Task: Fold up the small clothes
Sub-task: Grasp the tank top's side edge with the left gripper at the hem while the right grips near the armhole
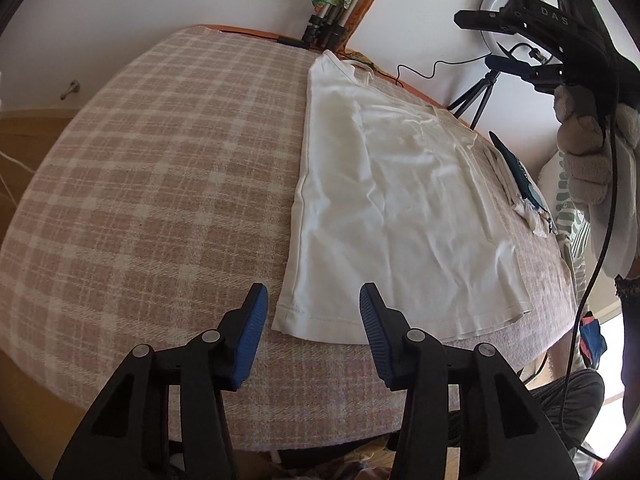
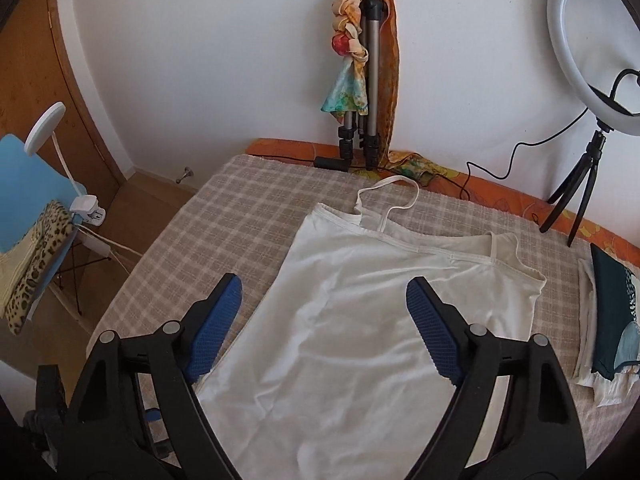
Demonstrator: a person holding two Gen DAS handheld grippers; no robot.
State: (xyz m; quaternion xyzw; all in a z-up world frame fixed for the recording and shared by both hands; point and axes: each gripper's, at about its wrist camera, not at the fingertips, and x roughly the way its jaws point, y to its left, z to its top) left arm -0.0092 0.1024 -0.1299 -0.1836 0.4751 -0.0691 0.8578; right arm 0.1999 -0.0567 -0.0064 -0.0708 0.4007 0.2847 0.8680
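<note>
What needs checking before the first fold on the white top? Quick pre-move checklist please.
1. White camisole spread flat on the plaid blanket: ok, light wrinkles only.
2. Left gripper lined up on the hem corner: ok; jaws apart, no cloth pinched.
3. Right gripper empty: ok; jaws wide, above mid-body.
4. Straps tidy: not ok; one loops loose past the neckline.
5. Fold area clear of the folded stack: ok; stack lies apart, beside the top.
6. Dangling cable clear of the cloth: cannot tell.

The letters "DAS" stand on the black body of the right gripper (image 1: 520, 46).
</note>
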